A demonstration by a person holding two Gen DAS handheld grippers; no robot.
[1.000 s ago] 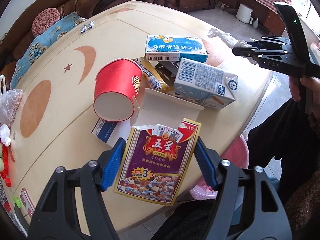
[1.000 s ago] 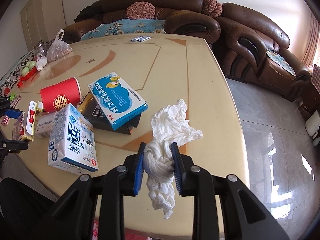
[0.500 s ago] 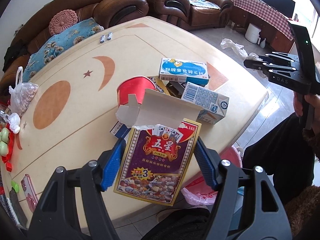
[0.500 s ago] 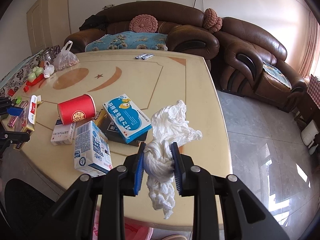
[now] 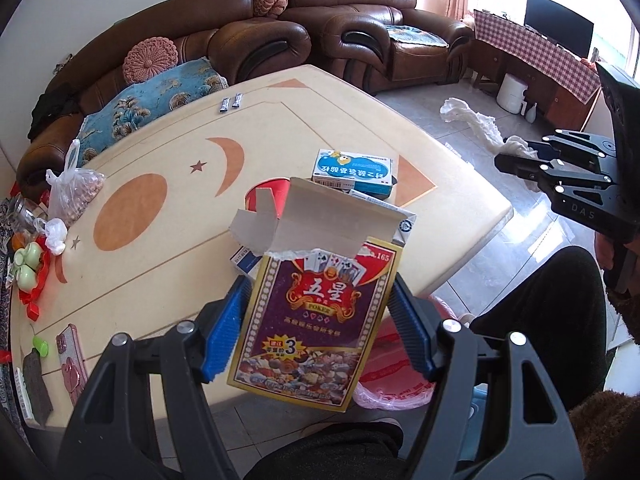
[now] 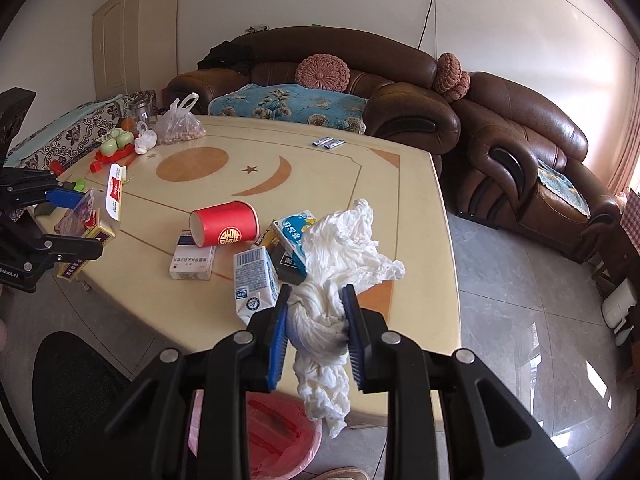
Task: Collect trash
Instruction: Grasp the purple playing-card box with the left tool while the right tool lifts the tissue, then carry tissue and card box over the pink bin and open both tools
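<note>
One torn-open poker box (image 5: 316,320), bin (image 6: 276,436) below.

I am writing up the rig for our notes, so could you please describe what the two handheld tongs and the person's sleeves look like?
Both the left tongs and the right tongs are matte black plastic frames with silver round screw heads and ribbed blue pads on the inner faces. Seen from the left camera, the right unit's side carries the white letters "DAS". The person wears a fuzzy brown sleeve and dark trousers.
</note>
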